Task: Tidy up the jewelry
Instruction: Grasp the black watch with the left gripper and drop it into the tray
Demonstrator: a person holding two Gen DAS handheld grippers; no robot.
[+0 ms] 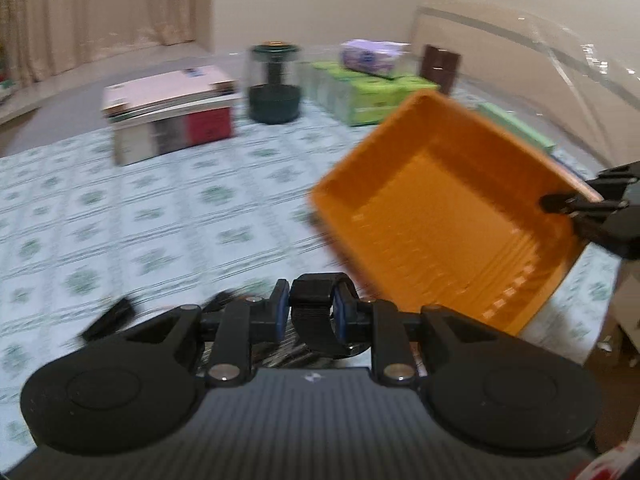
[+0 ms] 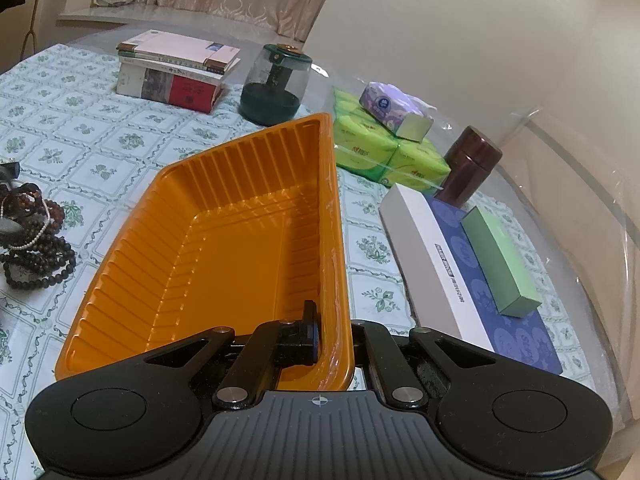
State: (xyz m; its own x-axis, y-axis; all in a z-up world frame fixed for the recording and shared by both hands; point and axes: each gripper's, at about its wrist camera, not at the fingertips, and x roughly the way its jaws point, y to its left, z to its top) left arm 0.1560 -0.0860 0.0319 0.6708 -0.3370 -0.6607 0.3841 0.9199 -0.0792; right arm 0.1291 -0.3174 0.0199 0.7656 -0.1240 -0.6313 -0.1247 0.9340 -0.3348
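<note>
My right gripper (image 2: pixel 332 340) is shut on the rim of an empty orange plastic tray (image 2: pixel 240 248), holding it tilted above the table; the tray also shows in the left wrist view (image 1: pixel 440 216), with the right gripper (image 1: pixel 560 204) clamped on its right edge. My left gripper (image 1: pixel 310 312) is shut on a black watch strap (image 1: pixel 316 320) and holds it above the tablecloth. A heap of dark bead bracelets and a pearl strand (image 2: pixel 32 240) lies at the left edge of the right wrist view.
On the patterned tablecloth (image 2: pixel 100 152) stand a stack of books (image 2: pixel 176 72), a green-based glass jar (image 2: pixel 276 84), green tissue packs (image 2: pixel 384 152), a brown flask (image 2: pixel 468 168), and a flat box with a green box on it (image 2: pixel 472 272). Small dark items (image 1: pixel 108 318) lie near the left gripper.
</note>
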